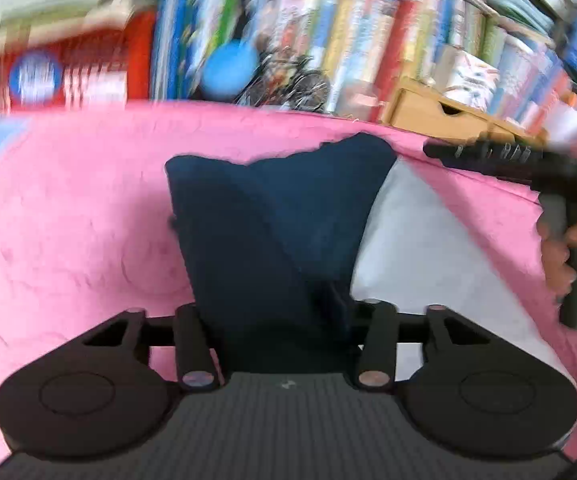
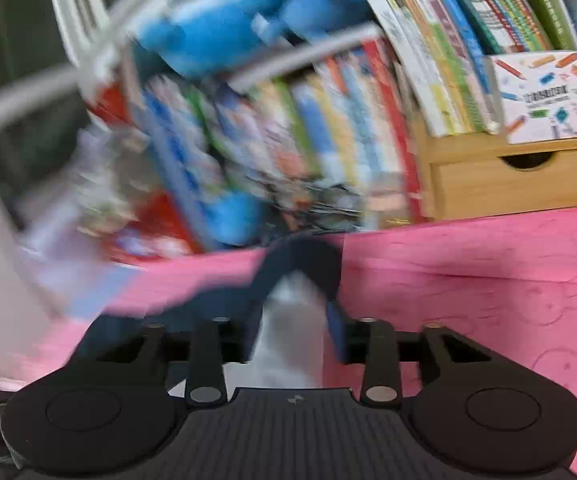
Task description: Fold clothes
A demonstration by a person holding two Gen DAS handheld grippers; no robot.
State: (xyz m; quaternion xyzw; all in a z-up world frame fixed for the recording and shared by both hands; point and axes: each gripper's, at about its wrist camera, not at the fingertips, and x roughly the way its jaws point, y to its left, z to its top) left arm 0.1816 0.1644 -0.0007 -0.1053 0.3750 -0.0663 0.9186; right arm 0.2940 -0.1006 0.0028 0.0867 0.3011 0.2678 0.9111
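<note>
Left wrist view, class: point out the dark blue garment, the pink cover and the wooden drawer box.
dark blue garment (image 1: 272, 216), left wrist view, middle of its cloth.
pink cover (image 1: 68, 220), left wrist view, bare patch left of the garment.
wooden drawer box (image 1: 428, 114), left wrist view, drawer front.

A child's room at home: crammed picture-book shelves (image 2: 428, 60), blue plush toys (image 2: 228, 32), pink cartoon-embossed tabletop (image 2: 488, 280).

Pink embossed cover (image 1: 68, 220) on surface; navy garment (image 1: 264, 216) and white cloth (image 1: 416, 248) on it.
</note>
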